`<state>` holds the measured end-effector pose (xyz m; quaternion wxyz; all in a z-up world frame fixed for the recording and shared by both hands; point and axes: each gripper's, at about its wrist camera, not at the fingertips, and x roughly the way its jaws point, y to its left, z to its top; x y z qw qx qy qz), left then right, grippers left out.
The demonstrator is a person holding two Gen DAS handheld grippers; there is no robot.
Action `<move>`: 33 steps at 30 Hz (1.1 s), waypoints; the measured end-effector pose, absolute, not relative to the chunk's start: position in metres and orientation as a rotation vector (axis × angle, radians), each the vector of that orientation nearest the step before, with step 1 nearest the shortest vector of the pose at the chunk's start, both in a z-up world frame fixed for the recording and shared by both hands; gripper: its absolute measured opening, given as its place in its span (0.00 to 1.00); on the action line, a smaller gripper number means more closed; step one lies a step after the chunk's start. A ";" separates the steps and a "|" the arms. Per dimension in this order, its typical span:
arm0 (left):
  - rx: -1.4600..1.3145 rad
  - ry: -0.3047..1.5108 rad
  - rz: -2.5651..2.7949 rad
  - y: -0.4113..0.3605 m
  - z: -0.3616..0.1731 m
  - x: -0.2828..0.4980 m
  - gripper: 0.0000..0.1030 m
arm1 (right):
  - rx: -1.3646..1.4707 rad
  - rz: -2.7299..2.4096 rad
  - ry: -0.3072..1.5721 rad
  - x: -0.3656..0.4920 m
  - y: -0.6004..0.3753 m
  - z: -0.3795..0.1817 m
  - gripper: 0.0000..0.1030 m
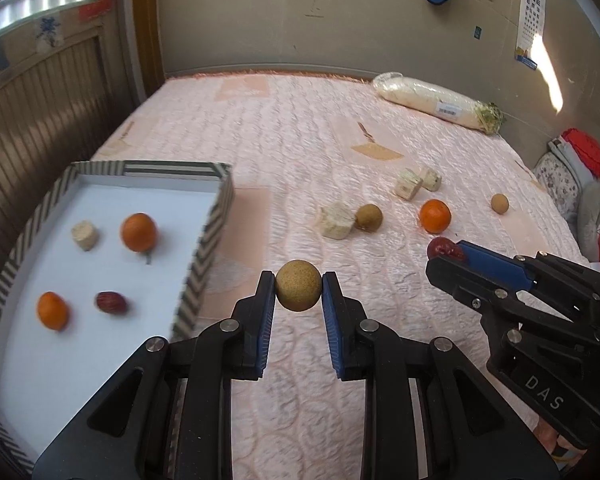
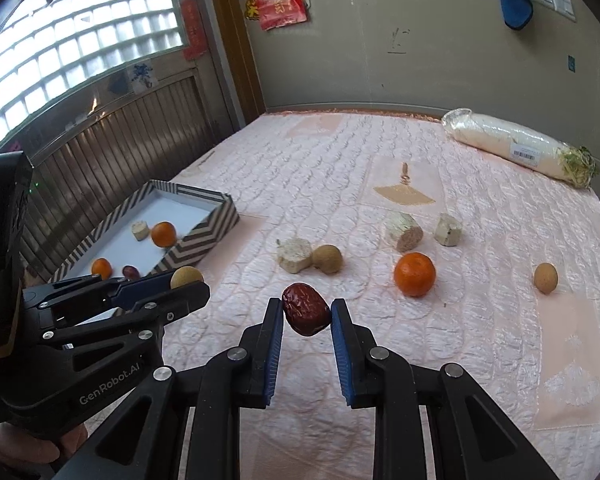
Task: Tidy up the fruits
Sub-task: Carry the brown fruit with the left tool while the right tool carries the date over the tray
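Longan [image 1: 298,285] sits clamped between the left gripper [image 1: 299,286] jaws; the right gripper [image 2: 307,314] jaws pinch a red date [image 2: 306,315].

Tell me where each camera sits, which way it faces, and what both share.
Left wrist: behind the left gripper, fingers on a tan ball, facing the bed's far wall; right gripper at right.
Right wrist: behind the right gripper pinching a red date; left gripper at left.
Shared: striped tray, loose orange.

Tray [image 1: 204,240] near corner cut off (left view), contents blurred
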<state>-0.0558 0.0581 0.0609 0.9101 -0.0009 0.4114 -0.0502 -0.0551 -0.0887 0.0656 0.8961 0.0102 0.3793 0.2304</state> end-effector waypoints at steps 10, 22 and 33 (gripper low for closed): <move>-0.013 0.820 -0.031 0.094 0.071 -0.072 0.22 | -0.022 0.540 0.759 -0.069 -0.051 0.080 0.23; -0.035 0.809 0.069 0.146 0.073 -0.087 0.22 | -0.080 0.630 0.751 -0.076 0.005 0.087 0.23; -0.079 0.827 0.146 0.194 0.064 -0.100 0.22 | -0.155 0.717 0.764 -0.082 0.061 0.084 0.23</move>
